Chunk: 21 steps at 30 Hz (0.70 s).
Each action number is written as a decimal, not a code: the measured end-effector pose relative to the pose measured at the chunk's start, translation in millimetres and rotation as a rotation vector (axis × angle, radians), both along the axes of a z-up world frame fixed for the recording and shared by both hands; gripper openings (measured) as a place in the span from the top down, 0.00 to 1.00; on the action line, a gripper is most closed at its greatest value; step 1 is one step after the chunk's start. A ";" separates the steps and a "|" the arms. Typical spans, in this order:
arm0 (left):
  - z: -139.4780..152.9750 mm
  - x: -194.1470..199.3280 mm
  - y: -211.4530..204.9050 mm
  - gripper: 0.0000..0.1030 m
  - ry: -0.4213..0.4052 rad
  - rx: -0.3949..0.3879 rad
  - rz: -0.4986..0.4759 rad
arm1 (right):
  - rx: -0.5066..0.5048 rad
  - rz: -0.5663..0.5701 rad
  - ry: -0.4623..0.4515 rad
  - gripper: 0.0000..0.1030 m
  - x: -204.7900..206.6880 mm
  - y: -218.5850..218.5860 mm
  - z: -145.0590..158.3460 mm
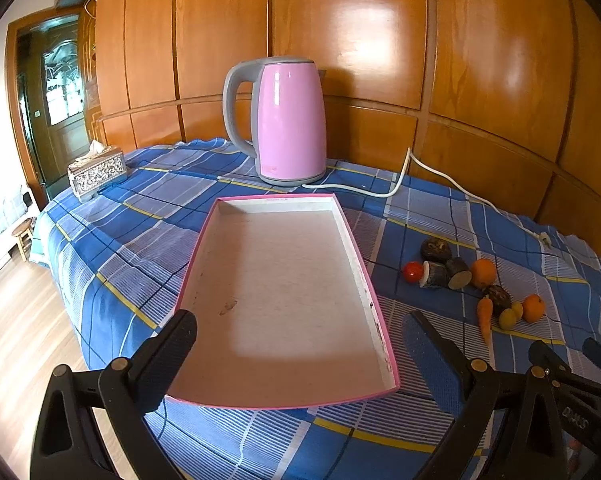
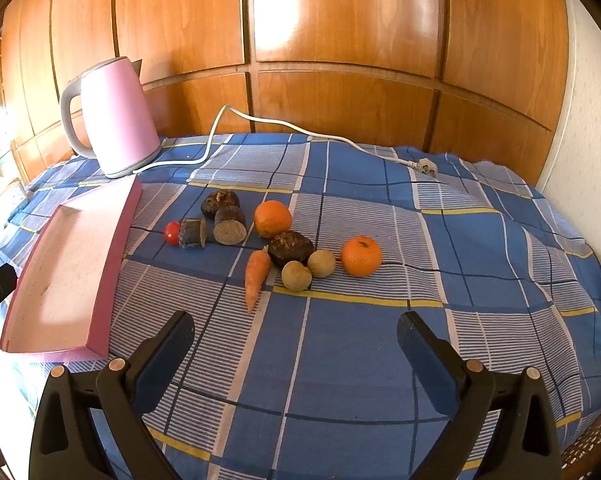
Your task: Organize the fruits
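Wood panelling backs a table under a blue checked cloth [image 2: 360,352], where a pink kettle [image 1: 290,120] stands at the rear with its white cord [image 2: 300,130] trailing unplugged across the fabric. Both of my grippers hang above the near edge with fingers spread wide and nothing between them: my left gripper [image 1: 300,356] sits over the near end of a pink-rimmed tray [image 1: 284,280], which holds nothing, and my right gripper [image 2: 296,356] faces the produce lying on the cloth just right of the tray. Nearest me is a carrot [image 2: 256,276], tip pointing my way, with two small yellow-green fruits [image 2: 308,270] touching each other beside it and a dark lump [image 2: 290,248] just behind them. One orange [image 2: 361,256] lies to their right, another orange [image 2: 272,219] further back. Left of that are two cut dark chunks [image 2: 212,230], a third dark lump [image 2: 219,202] behind them and a small tomato [image 2: 172,233] nearest the tray. A tissue box [image 1: 96,172] sits at the far left corner.
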<state>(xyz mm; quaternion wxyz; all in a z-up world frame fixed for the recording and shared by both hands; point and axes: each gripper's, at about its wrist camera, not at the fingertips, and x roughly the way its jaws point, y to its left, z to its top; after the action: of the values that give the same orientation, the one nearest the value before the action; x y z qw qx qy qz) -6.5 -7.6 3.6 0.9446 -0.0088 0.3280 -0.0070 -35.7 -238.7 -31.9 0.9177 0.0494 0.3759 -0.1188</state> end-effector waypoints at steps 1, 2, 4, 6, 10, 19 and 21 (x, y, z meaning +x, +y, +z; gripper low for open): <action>0.0 0.1 -0.2 0.00 0.000 0.001 -0.001 | 0.001 0.000 -0.001 0.00 0.0 -0.4 0.1; 0.0 0.1 -0.7 0.00 0.001 0.002 -0.003 | 0.001 -0.001 -0.001 0.00 -0.2 -0.7 0.1; -0.2 0.3 -2.0 0.00 0.002 0.004 -0.005 | 0.002 -0.001 -0.001 0.00 -0.2 -0.8 0.1; 0.1 0.0 -3.1 0.00 0.001 0.006 -0.008 | 0.004 -0.004 -0.002 0.00 -0.5 -2.0 0.2; -0.3 -0.8 -5.5 0.00 -0.001 0.011 -0.011 | 0.009 -0.011 -0.002 0.00 -0.5 -4.6 -0.6; -0.3 -2.1 -9.2 0.00 0.002 0.015 -0.022 | 0.014 -0.016 -0.003 0.00 -0.9 -7.4 -1.7; -0.6 -1.7 -10.0 0.00 0.005 0.014 -0.025 | 0.015 -0.017 -0.002 0.00 -0.9 -7.9 -1.7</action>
<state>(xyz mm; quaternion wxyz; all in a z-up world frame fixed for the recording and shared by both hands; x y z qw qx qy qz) -8.2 -17.5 3.1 0.9437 0.0020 0.3303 -0.0165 -36.6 -246.5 -33.6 0.9167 0.0598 0.3752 -0.1236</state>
